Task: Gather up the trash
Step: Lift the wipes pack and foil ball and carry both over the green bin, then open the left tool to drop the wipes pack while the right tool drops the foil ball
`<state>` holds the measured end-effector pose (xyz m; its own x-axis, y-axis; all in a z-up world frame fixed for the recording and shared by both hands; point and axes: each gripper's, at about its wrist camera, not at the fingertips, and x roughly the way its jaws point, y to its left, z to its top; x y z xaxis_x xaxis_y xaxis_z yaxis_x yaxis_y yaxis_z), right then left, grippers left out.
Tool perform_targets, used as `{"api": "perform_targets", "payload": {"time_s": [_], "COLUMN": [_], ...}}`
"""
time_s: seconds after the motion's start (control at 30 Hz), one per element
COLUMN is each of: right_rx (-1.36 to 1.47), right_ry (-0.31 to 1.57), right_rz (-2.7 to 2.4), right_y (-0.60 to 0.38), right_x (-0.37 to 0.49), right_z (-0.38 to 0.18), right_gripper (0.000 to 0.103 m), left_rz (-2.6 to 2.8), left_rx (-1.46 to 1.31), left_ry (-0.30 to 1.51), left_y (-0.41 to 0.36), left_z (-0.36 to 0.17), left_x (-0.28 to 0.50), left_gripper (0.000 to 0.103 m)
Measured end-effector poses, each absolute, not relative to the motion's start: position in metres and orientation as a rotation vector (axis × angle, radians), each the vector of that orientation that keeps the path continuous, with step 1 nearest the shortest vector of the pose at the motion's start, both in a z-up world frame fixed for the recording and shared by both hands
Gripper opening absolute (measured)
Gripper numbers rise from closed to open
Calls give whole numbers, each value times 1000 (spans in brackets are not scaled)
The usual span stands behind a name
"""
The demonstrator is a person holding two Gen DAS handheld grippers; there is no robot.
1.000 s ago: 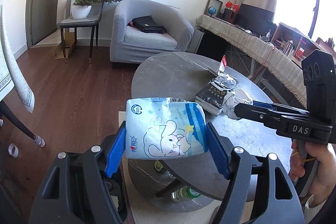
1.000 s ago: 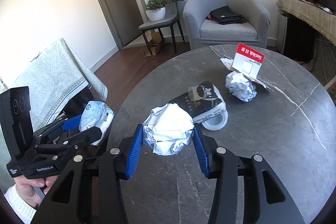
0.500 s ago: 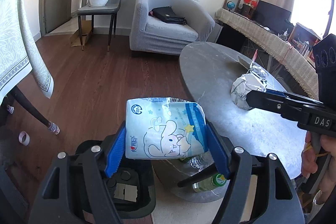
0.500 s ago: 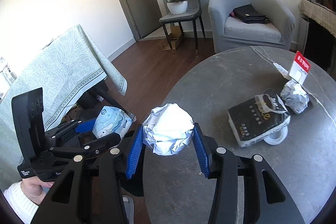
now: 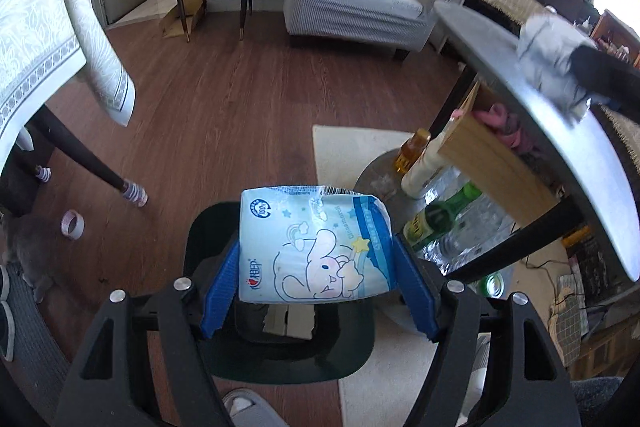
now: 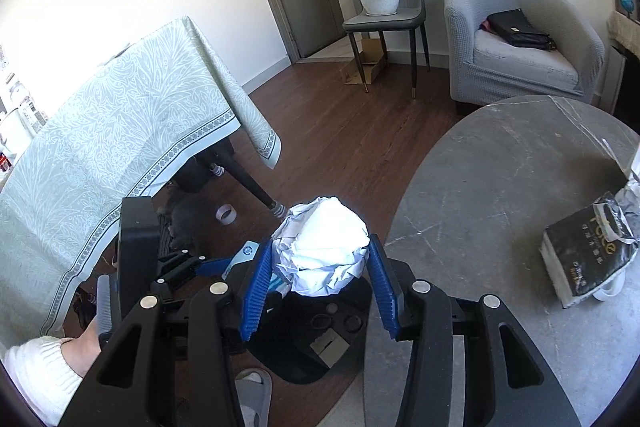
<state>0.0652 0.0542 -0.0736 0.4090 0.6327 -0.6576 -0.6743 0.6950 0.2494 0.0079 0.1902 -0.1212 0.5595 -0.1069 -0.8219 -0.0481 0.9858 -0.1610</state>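
Note:
My left gripper (image 5: 316,287) is shut on a light blue tissue pack (image 5: 314,247) with a cartoon rabbit, held right above a black trash bin (image 5: 288,351) on the floor. My right gripper (image 6: 320,291) is shut on a crumpled white paper ball (image 6: 324,247), held over the same bin (image 6: 320,339) by the round table's edge. The paper ball also shows blurred in the left wrist view (image 5: 548,55). The left gripper shows in the right wrist view (image 6: 208,265), low on the left.
The grey round table (image 6: 520,187) carries a black tissue pack (image 6: 588,259) and a foil ball (image 6: 632,195). Bottles (image 5: 440,219) and a wooden box (image 5: 492,155) sit under it. A tablecloth-covered table (image 6: 100,147), tape roll (image 5: 72,223), armchair (image 6: 520,43) and slipper (image 6: 252,383) surround the bin.
Both grippers have swung left off the round table and down, each still holding its item. The black bin has come into view beneath them.

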Motion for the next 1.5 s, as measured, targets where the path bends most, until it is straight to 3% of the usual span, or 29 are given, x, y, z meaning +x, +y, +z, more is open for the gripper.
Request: {"api": "perform_targets", "payload": {"time_s": [0.33, 0.57, 0.67, 1.13, 1.5], "right_rx": [-113, -159, -184, -271, -398], "right_ry": [849, 914, 939, 1057, 1197], "right_rz": [874, 883, 880, 851, 829], "right_y": [101, 132, 143, 186, 208], "right_x": [62, 64, 66, 67, 59], "right_z": [-91, -115, -127, -187, -247], "right_gripper": [47, 47, 47, 47, 48], "left_rz": [-32, -30, -23, 16, -43], "left_rx": [-154, -123, -122, -206, -293], "left_ry": [1109, 1104, 1070, 852, 653], "left_y": [212, 221, 227, 262, 247], "left_z": [-160, -160, -150, -77, -4], "left_x": [1, -11, -15, -34, -42], "left_gripper": [75, 87, 87, 51, 36]}}
